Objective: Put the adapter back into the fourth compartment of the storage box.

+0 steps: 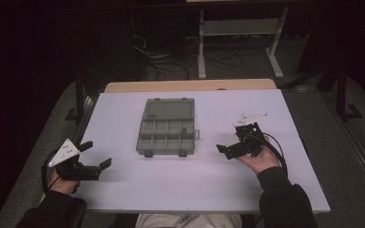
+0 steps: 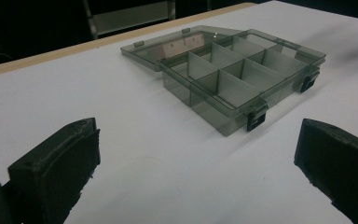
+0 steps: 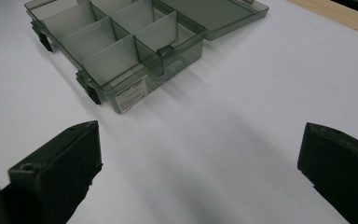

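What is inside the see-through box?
The box lies open with its lid flat behind it. Grey dividers split it into compartments, and those in plain sight look empty. One small dark speck shows; it is too small to identify.

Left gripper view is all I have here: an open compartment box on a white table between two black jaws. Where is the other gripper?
Observer: In the high view, the right gripper is to the right of the compartment box, apart from it, jaws wide open and empty.
Operator: Anything in the compartments?
Observer: The high view shows a small dark speck in one compartment on the right side; too small to identify.
Operator: Is the lid fully folded back?
Observer: Yes, from above the lid lies flat on the table, on the box's far side.
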The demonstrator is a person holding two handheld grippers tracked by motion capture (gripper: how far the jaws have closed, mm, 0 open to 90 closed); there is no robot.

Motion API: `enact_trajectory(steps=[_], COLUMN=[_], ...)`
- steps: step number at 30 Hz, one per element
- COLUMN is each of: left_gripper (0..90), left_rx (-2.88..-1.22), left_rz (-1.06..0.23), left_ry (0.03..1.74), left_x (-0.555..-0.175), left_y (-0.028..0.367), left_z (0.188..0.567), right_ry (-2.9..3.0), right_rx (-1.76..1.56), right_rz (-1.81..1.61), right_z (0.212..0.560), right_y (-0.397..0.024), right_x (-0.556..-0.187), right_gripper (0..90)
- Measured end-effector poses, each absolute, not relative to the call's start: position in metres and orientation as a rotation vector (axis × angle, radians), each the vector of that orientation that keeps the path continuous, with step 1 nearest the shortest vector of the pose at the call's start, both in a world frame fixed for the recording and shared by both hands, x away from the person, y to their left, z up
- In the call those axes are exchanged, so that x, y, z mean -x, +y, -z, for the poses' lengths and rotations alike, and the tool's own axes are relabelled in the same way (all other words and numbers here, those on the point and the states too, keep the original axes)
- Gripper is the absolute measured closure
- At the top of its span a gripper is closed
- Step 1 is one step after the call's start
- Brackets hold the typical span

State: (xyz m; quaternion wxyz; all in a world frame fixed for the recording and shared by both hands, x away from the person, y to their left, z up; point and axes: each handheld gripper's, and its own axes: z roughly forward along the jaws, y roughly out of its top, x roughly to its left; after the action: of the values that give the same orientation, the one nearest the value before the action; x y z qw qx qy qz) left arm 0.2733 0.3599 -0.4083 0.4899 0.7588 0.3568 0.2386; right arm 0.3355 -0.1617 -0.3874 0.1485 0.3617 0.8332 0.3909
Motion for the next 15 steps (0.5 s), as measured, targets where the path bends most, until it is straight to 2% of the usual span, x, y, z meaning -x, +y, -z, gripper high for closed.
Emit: enact_trajectory(steps=[15], left_gripper=[0.0], left_rx=[-1.84], left_rz=[-0.582], left_ry=[0.867], left_x=[-0.273], left_y=[0.36], left_z=[0.408], right_ry=[2.288], right_rx=[-1.113], right_rz=[-1.209], right_z=[0.401], right_y=[-0.194], right_x=[-0.314], right_gripper=[0.0])
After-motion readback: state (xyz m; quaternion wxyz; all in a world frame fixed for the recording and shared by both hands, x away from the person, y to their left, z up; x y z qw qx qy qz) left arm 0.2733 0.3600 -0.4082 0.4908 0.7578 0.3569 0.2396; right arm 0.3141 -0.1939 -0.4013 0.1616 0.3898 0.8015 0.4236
